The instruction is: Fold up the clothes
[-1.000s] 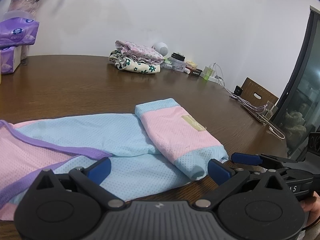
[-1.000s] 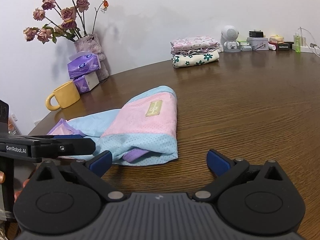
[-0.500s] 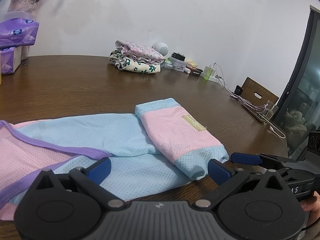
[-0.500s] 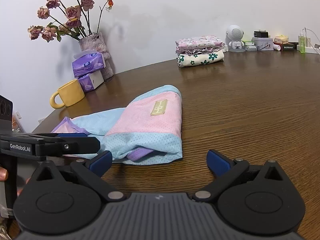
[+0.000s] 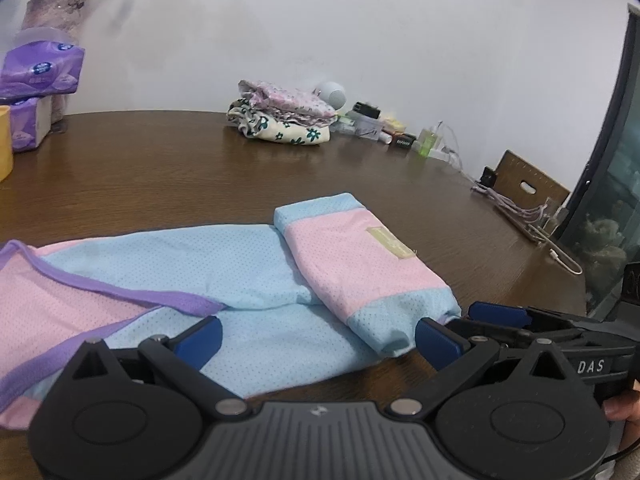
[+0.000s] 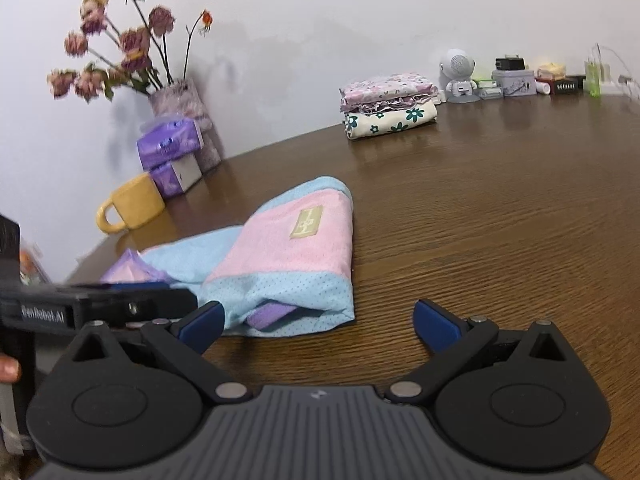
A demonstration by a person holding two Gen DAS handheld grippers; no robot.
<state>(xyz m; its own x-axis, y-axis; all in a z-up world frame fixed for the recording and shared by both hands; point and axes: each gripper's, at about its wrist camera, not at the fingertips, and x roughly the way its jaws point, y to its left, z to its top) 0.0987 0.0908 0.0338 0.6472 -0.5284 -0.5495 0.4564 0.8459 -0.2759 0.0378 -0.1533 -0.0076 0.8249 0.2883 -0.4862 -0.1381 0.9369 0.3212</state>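
A pink and light-blue mesh garment with purple trim [image 5: 168,276] lies on the brown table, its right end folded over into a pink panel with a small tan label [image 5: 360,252]. It shows in the right wrist view [image 6: 288,256] too. My left gripper [image 5: 318,338] is open and empty, low over the garment's near edge. My right gripper [image 6: 316,326] is open and empty, just in front of the folded end; it also shows at the right of the left wrist view [image 5: 500,314]. The left gripper shows at the left of the right wrist view [image 6: 120,304].
A stack of folded floral clothes [image 6: 388,104] sits at the table's far side, with a small white robot figure [image 6: 458,76] and small items beside it. A yellow mug [image 6: 132,206], purple tissue packs [image 6: 170,146] and a vase of dried roses [image 6: 180,96] stand at the left.
The right gripper has turned and shifted so the garment sits more to its left and closer. The left gripper has barely moved. The garment lies as before.
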